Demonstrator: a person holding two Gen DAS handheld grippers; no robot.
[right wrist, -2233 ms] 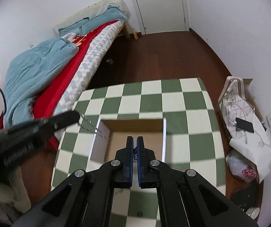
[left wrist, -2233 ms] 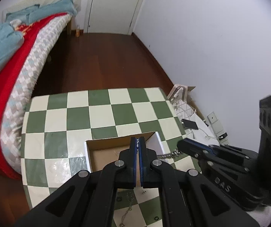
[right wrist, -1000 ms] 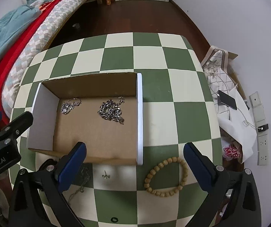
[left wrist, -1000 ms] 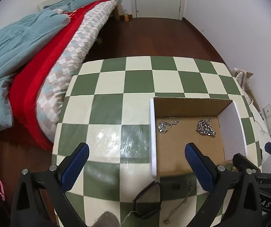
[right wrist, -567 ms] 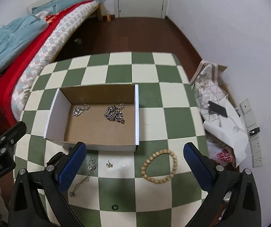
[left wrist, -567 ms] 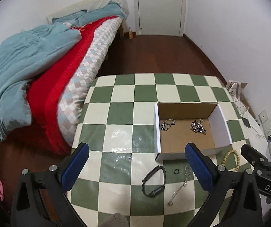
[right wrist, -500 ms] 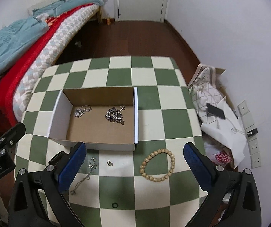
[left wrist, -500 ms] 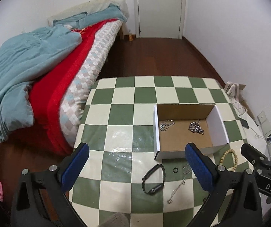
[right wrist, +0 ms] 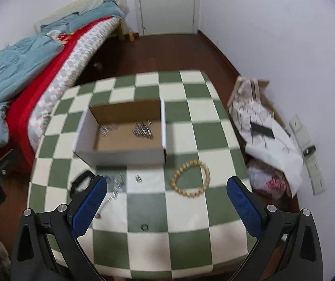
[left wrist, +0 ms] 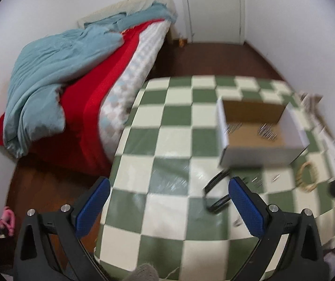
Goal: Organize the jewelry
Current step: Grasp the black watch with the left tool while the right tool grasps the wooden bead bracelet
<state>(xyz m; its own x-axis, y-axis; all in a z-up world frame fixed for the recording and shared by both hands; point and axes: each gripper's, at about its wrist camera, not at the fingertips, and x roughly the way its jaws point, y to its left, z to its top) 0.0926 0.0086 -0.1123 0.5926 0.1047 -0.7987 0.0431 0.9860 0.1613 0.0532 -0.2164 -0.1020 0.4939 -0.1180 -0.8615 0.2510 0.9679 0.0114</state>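
An open cardboard box (right wrist: 120, 151) (left wrist: 261, 157) sits on the green-and-cream checkered table (right wrist: 148, 243) (left wrist: 162, 145) and holds two silver chains (right wrist: 143, 130) (right wrist: 107, 130). In front of the box lie a wooden bead bracelet (right wrist: 190, 179) (left wrist: 309, 176), a black band (right wrist: 81, 182) (left wrist: 215, 193), a silver chain (right wrist: 117, 186), a small earring (right wrist: 139, 178) and a small black ring (right wrist: 144, 227). My left gripper (left wrist: 169, 208) is open and empty, high over the table's near left part. My right gripper (right wrist: 166, 207) is open and empty, high over the table's front.
A bed (left wrist: 78, 75) with a blue duvet and red blanket stands left of the table. White bags and a phone (right wrist: 261, 130) lie on the floor at the right by the wall. A closed door (right wrist: 167, 4) is at the far end.
Both grippers opened after dropping chains into the box and have pulled back and up from it. The left view has swung left, so the box sits further right.
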